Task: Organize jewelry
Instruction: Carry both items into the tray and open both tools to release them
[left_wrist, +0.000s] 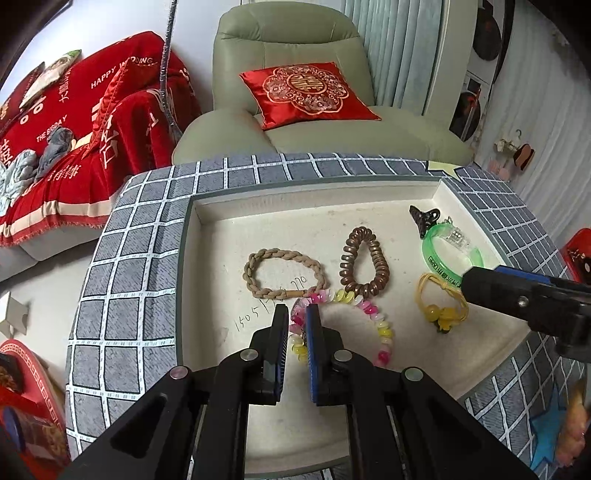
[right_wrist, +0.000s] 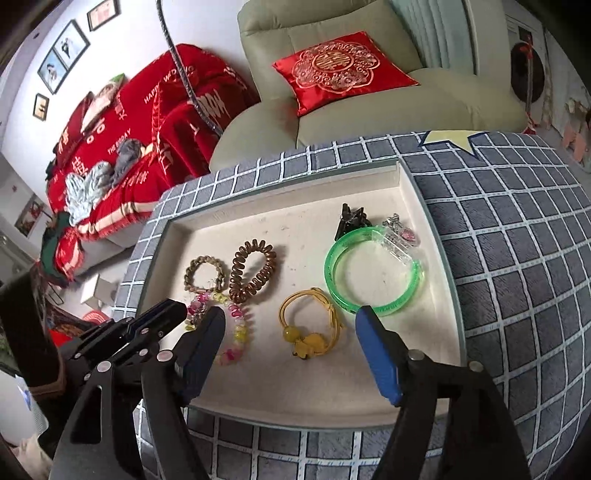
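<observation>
Shallow cream tray (left_wrist: 207, 258) sits on a grey checked cover. Left hand-held gripper (left_wrist: 297, 314) is clenched on the pink-and-yellow bead bracelet (left_wrist: 382, 332) at the tray's near left. Right hand-held gripper (right_wrist: 291, 321) hangs spread wide over the yellow hair tie (right_wrist: 314, 321). Green bangle (right_wrist: 369, 273), brown coil tie (right_wrist: 251, 273), braided tan bracelet (right_wrist: 205, 273) lie apart behind.

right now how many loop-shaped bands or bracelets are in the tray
5: braided tan band far left, brown coil tie beside it, pink-yellow bead bracelet in front, yellow tie centre, green bangle right.
</observation>
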